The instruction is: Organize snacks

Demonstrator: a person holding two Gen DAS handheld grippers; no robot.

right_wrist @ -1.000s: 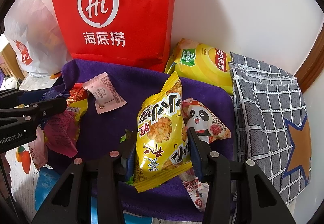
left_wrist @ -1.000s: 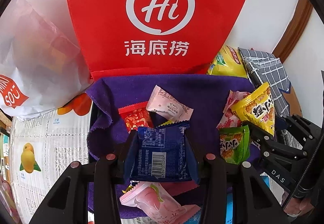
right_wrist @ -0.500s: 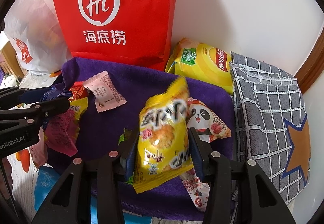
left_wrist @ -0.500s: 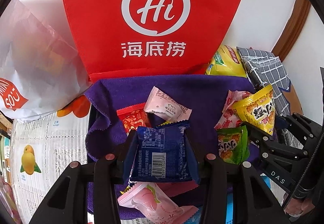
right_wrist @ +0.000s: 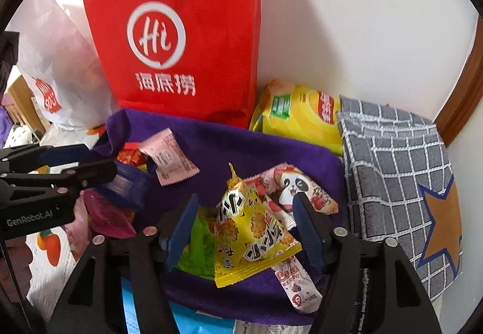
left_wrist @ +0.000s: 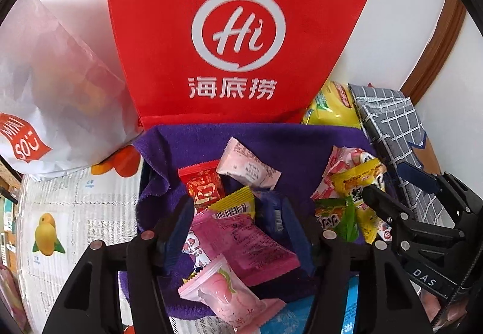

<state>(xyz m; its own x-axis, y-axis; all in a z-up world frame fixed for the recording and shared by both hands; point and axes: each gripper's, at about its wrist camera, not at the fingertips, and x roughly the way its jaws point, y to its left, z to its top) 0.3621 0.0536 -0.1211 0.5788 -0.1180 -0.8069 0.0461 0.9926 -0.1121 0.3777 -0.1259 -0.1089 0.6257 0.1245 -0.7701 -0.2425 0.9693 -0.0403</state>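
Observation:
Snack packets lie on a purple cloth [left_wrist: 271, 141] [right_wrist: 241, 147]. My left gripper [left_wrist: 241, 219] is open; the dark blue packet [left_wrist: 276, 213] lies loose beside its right finger, over a magenta packet [left_wrist: 250, 243] and a pink peach candy [left_wrist: 223, 294]. A red packet [left_wrist: 202, 183] and a pale pink packet [left_wrist: 247, 168] lie ahead. My right gripper [right_wrist: 244, 225] is open around the yellow cracker packet [right_wrist: 253, 237], which rests on the cloth over a green packet [right_wrist: 199, 246] and beside a panda packet [right_wrist: 295, 189].
A red Haidilao paper bag [left_wrist: 238, 32] [right_wrist: 181, 41] stands against the white wall. A white plastic bag [left_wrist: 51, 86] is on the left. A yellow chip bag [right_wrist: 299, 116] and a grey checked cloth [right_wrist: 401, 171] lie on the right. Fruit-print paper [left_wrist: 60, 219] covers the table.
Both grippers have opened. The blue packet dropped from the left gripper onto the pile. The yellow cracker packet dropped from the right gripper onto the cloth.

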